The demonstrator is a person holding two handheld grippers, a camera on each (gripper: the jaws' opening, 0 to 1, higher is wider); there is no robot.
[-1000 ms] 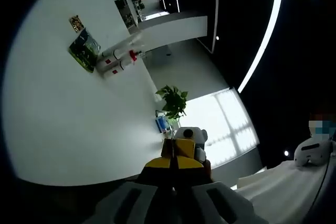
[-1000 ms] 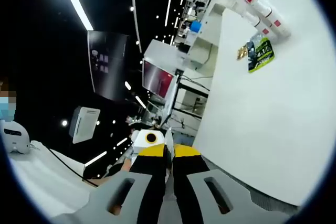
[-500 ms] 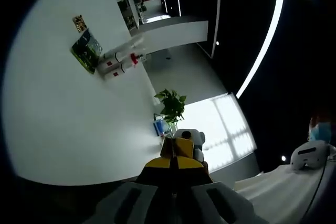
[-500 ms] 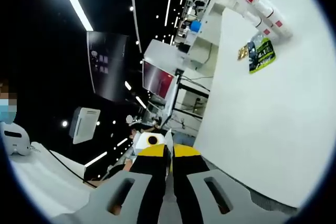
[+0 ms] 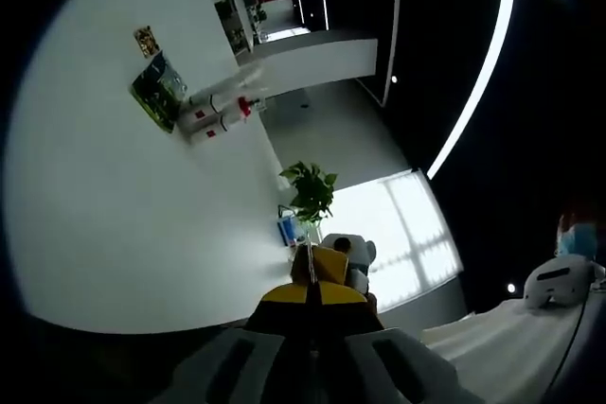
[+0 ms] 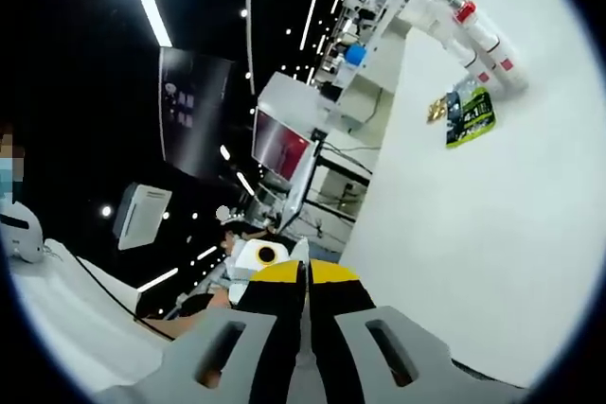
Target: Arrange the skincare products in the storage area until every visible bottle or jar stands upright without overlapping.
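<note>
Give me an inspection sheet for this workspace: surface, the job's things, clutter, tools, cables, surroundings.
Surface: white table, mostly bare.
Job's things: two white bottles with red caps lying near the table's far edge, side by side; whether they touch is unclear.
Clutter: green packet lying flat beside the bottles; small gold-coloured item next to it, too small to identify.
Tools: left tool and right tool both with jaws together, nothing between them, away from the bottles.
Cables: dark cable across white cloth in the right gripper view.
Surroundings: potted plant, bright window, ceiling light strips, wall screens.
</note>
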